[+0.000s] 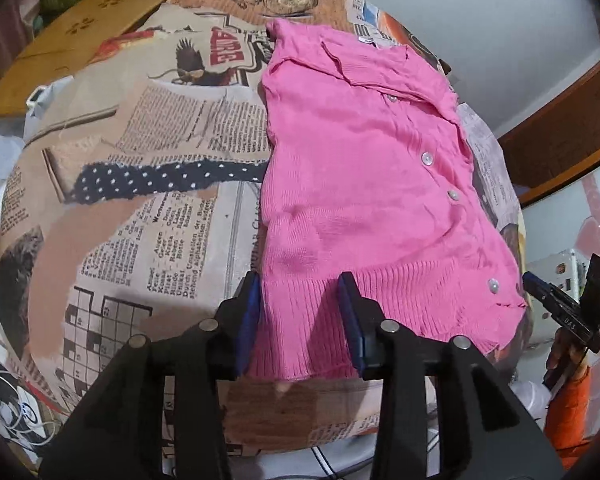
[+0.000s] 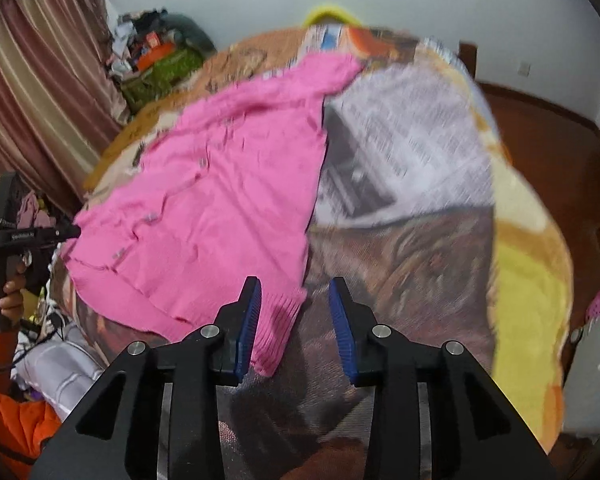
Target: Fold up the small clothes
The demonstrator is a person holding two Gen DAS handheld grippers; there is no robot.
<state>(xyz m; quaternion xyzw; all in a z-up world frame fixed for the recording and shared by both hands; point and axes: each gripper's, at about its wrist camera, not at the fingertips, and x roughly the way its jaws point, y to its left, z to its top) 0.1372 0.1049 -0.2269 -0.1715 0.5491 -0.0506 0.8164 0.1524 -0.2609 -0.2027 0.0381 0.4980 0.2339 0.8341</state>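
The pink cardigan point(image 1: 364, 184) lies spread flat on the newsprint-patterned cloth point(image 1: 160, 128), buttons up, its ribbed hem point(image 1: 340, 320) at the near edge. My left gripper point(image 1: 300, 320) is released, fingers spread to either side of the hem's left part, with nothing clamped between them. My right gripper point(image 2: 294, 320) is released too, straddling the hem's other corner point(image 2: 276, 328); that view is blurred, so I cannot tell whether the pads touch the knit. My worry is uneven hold: if one side closes on a single layer and the other on two, I think the fold will skew and the button edge will gape. The cloth beneath the cardigan could also get pinched along with the hem and drag upward. And the knit looks stretchy, so pulling hard would likely distort the hem.
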